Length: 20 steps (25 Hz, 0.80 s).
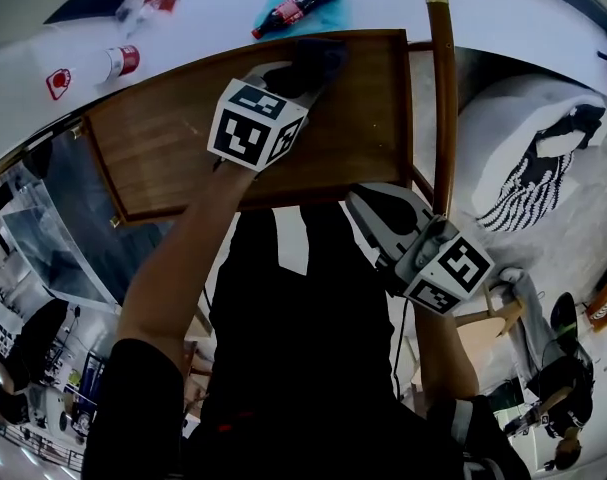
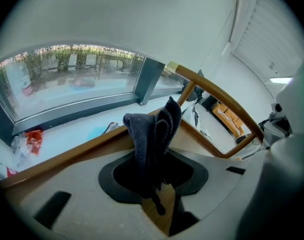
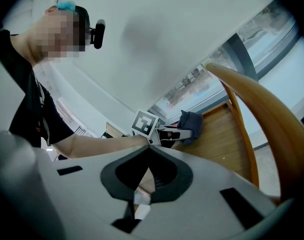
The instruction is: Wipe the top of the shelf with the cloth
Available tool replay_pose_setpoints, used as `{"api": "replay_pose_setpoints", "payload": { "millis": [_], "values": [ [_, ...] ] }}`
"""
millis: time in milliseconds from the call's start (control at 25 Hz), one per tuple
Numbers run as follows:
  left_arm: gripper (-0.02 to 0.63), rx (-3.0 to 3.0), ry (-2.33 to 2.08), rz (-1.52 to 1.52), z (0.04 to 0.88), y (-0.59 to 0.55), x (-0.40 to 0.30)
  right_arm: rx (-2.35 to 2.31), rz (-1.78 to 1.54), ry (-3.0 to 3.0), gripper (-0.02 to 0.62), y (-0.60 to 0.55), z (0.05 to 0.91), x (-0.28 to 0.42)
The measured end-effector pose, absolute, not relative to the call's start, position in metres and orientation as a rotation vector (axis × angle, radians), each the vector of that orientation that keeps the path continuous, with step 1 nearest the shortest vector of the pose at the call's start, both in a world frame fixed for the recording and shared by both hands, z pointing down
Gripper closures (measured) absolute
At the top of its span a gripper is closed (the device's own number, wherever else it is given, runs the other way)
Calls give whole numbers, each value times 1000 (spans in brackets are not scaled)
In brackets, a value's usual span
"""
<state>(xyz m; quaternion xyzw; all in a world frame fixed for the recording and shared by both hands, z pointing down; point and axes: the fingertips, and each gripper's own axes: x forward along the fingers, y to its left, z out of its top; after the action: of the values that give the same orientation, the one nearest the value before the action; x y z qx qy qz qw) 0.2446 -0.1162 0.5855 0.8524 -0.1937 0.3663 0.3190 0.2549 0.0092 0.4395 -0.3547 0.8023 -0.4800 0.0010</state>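
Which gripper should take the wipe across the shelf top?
Left. The left gripper is shut on the cloth, over the shelf top; the right gripper is shut, empty, at the near edge.

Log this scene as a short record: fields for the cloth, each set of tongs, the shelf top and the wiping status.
cloth: dark cloth, bunched, pinched between the jaws
left: left tongs shut on the cloth, at the far edge of the shelf top
right: right tongs jaws together, nothing between them, held off the shelf's near right corner
shelf: brown wood, nothing else on it
status: cloth over the wood; contact unclear
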Motion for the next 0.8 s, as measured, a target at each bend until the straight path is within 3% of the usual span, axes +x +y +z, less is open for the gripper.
{"api": "replay_pose_setpoints", "payload": {
  "millis": [480,800],
  "values": [
    [472,2287,-448,915,570,-107,271,-1133,-1498,2531,591,8,438,249],
    [472,2284,-579,866,545,-113,192,-1028,-1505,2615,591,3,433,192]
  ]
}}
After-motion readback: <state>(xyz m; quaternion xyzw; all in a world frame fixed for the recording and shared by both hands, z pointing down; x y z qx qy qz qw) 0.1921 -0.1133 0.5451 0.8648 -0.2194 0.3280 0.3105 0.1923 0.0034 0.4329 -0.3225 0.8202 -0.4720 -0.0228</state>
